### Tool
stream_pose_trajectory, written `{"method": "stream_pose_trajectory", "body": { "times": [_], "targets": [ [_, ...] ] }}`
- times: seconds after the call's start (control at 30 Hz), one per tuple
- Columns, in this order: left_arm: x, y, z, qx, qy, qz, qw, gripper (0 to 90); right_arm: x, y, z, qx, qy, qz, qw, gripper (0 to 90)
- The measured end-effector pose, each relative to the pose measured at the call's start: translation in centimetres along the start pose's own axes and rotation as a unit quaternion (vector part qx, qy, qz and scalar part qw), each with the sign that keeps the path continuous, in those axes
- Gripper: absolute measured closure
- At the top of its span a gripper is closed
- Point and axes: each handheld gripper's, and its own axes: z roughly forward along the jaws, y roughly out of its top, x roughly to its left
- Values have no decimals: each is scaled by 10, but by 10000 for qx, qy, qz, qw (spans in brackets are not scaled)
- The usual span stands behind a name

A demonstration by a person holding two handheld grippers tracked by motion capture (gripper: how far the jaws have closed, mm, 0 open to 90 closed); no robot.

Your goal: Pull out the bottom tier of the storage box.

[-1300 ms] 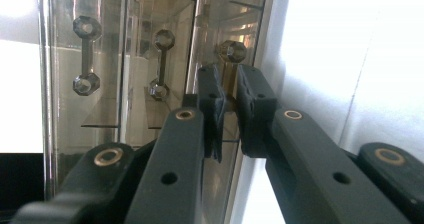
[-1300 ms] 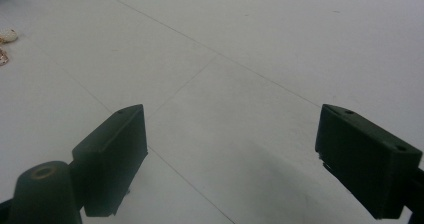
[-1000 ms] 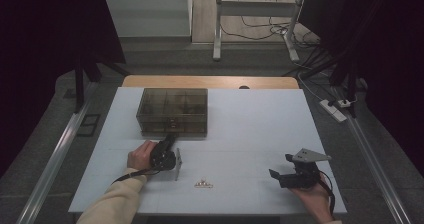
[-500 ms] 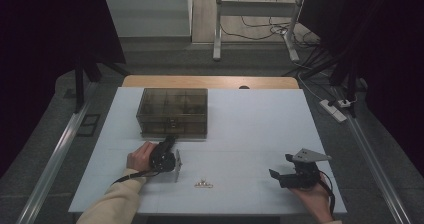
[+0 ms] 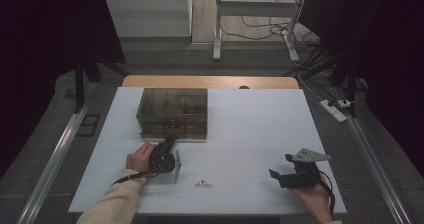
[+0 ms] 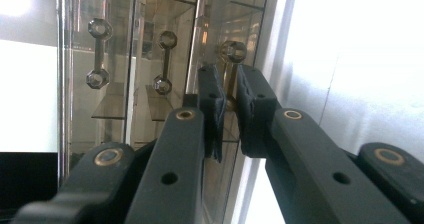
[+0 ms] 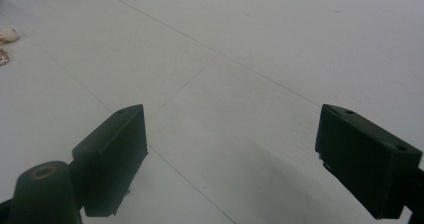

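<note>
No legible writing on the clear drawer box (image 5: 172, 112), the grippers or the table. The box stands left of centre on the white table (image 5: 250, 129), towards its far edge; its near face carries metal handles, seen close in the left gripper view (image 6: 97, 53). Left gripper (image 5: 170, 143) is at the near face of the box, jaws nearly closed and pinching one brass-coloured handle (image 6: 231, 74) between the pads. Right gripper (image 5: 281, 166) lies low at the near right of the table, jaws wide apart with nothing between them, bare tabletop ahead of it (image 7: 225, 84). A small trinket (image 5: 203, 184) lies near the front edge, between the two hands. Right half of the table offers open room. Beyond the far edge: grey floor, a metal stand (image 5: 217, 34), loose cables (image 5: 255, 31); a power strip (image 5: 334, 110) lies on the right, dark curtains hang on both sides.
</note>
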Motion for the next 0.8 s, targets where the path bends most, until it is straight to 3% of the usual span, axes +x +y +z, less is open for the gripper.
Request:
{"method": "stream_pose_trajectory", "body": {
  "times": [0.8],
  "targets": [
    [-1, 0, -6, -10, -114, -24, 9999, 804, 0, 0, 0, 14, 10, 6, 10000, 128]
  ]
}}
